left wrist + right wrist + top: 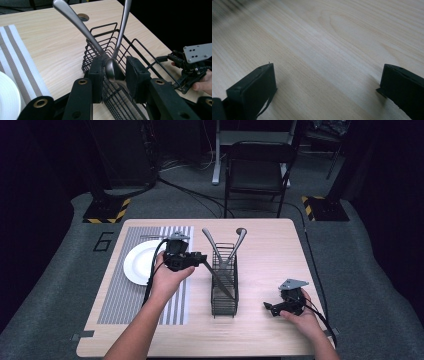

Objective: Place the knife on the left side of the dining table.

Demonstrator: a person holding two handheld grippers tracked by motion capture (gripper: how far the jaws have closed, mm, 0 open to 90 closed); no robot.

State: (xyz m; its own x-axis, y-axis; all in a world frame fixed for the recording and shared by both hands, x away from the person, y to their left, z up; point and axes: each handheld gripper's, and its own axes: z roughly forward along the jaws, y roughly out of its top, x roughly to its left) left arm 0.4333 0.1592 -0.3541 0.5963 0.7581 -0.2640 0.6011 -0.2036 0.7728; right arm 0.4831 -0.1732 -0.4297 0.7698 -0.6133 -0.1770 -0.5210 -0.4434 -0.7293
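Steel is slippery: the left gripper (113,75) has its fingers (96,75) around a spoon (113,67) standing in the wire caddy (224,285) at mid-tabletop (260,330), not yet clearly pinching it. Lifted askew, the spoon could snag the second utensil (75,18) or tip the caddy. Right gripper (327,82) rests apart, fingers released.
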